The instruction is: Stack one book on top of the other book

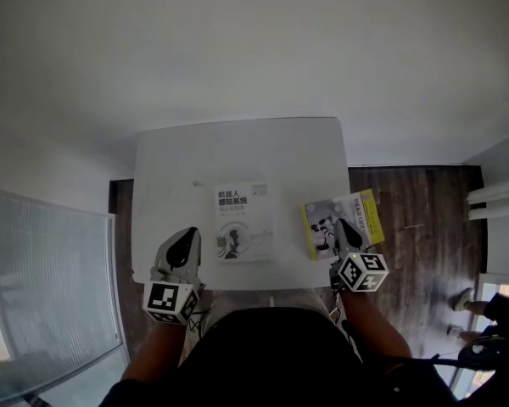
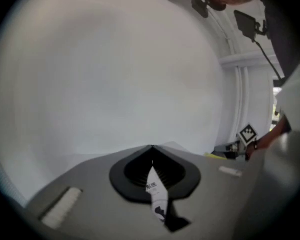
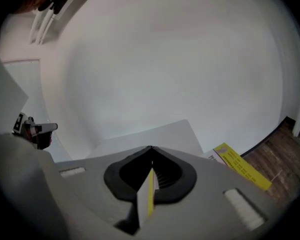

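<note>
A white book lies flat in the middle of the white table. A sliver of its cover shows in the slit between my left jaws. My left gripper is shut and empty, just left of that book near the table's front edge. A book with a yellow strip lies tilted at the table's right edge and juts out over the floor. My right gripper is shut, its tips over this book's near part. Whether they touch it is hidden.
Dark wood floor lies right of the table. A grey ribbed panel stands at the left, and white pipes and a person's shoe are at the far right. The table's far half is bare.
</note>
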`<state>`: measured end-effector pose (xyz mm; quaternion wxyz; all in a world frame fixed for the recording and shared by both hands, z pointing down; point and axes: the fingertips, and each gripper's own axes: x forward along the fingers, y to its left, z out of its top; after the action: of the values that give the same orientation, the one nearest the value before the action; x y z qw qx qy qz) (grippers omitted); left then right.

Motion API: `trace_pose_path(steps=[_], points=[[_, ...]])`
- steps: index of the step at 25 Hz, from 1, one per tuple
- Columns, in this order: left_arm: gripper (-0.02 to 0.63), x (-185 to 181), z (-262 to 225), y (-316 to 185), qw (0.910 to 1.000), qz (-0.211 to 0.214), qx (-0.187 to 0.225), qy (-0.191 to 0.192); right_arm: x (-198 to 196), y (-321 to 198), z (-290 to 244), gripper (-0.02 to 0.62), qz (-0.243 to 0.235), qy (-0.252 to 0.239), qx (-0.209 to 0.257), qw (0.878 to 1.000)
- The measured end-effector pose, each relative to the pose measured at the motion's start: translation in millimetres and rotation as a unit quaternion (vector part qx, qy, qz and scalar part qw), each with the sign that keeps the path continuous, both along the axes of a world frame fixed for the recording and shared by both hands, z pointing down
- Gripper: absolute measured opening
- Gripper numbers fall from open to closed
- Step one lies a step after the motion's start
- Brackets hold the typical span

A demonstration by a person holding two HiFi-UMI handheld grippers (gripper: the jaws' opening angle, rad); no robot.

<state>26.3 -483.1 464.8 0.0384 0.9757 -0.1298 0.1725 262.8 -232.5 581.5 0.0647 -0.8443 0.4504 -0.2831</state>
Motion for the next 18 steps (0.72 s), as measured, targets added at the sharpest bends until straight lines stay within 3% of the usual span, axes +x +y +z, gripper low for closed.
trace_pose_path(steps=[6,18], points=[[0.005,38.4,-22.2,-7.9,0.9967,0.078,0.006,0.024,1.4,14.6,-14.4,0.003,0.078,0.008,0.019,0.997],[0.005,72.4,-4.5,13.3,0.9889,0.147,-0.025,0.006,9.2,87.2,-5.0,0.003,0.187,0.003,-0.003,0.982]])
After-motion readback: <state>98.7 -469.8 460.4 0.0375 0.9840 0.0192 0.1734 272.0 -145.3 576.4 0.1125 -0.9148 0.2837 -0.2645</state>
